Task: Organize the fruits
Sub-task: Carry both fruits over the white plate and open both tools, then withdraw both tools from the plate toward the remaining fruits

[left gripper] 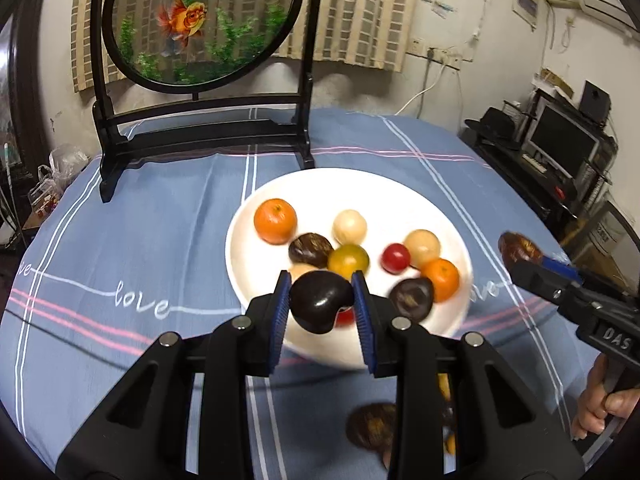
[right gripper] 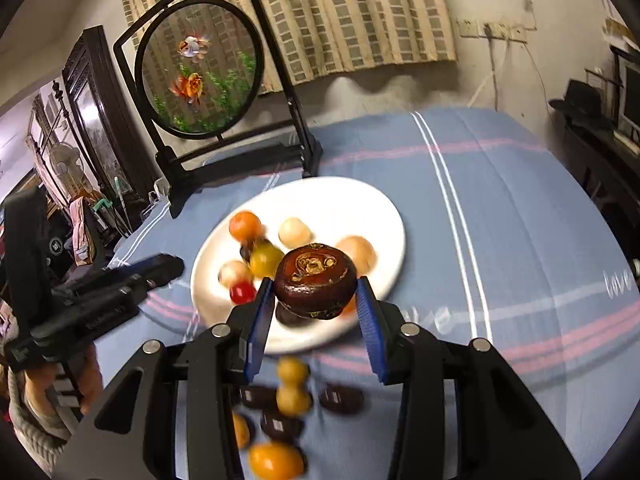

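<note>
A white plate (left gripper: 256, 200) on the blue cloth holds several fruits: oranges (left gripper: 275, 221), pale round fruits (left gripper: 350, 225), a yellow tomato (left gripper: 348, 259), a red tomato (left gripper: 395, 257) and dark brown water chestnuts (left gripper: 310, 249). My left gripper (left gripper: 322, 300) is shut on a dark brown chestnut (left gripper: 320, 304) above the plate's near edge. My right gripper (right gripper: 316, 298) is shut on a brown water chestnut (right gripper: 315, 280) above the plate (right gripper: 360, 200); it shows at the right in the left wrist view (left gripper: 520, 248).
A black-framed round goldfish screen (left gripper: 200, 20) stands behind the plate. Several loose fruits (right gripper: 292, 396) lie on the blue tablecloth (left gripper: 120, 240) near me, below the grippers. A monitor and shelf (left gripper: 560, 144) stand beyond the table's right edge.
</note>
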The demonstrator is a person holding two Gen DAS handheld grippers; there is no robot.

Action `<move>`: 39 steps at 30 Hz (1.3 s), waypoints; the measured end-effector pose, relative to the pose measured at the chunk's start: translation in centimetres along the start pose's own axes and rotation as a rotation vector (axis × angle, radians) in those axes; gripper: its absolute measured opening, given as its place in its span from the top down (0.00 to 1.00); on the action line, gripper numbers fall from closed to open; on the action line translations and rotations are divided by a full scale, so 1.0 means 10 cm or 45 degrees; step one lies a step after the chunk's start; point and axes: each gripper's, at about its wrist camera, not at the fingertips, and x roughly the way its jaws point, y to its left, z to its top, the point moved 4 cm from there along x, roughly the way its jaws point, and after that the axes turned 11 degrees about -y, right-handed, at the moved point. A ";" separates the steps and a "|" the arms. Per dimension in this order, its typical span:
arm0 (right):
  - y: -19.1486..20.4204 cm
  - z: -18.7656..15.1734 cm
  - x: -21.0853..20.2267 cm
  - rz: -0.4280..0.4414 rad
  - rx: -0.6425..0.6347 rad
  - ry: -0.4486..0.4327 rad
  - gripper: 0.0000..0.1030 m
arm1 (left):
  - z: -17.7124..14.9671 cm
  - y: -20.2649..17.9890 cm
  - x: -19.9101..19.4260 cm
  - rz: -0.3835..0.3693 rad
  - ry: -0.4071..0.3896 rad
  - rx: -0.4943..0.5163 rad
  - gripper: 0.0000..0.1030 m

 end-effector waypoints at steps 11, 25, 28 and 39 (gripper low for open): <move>0.06 0.13 0.98 -0.005 -0.067 0.105 0.59 | -0.02 0.10 0.68 0.059 0.063 0.055 0.70; 0.02 0.15 0.88 -0.044 -0.100 0.052 0.34 | -0.05 -0.03 0.55 0.143 -0.032 0.155 0.39; 0.02 0.15 0.75 -0.046 -0.087 0.029 0.34 | -0.07 -0.08 0.47 0.135 -0.044 0.168 0.38; 0.08 0.01 0.26 -0.023 -0.050 -0.023 0.34 | -0.30 -0.12 -0.09 0.160 -0.106 0.170 0.27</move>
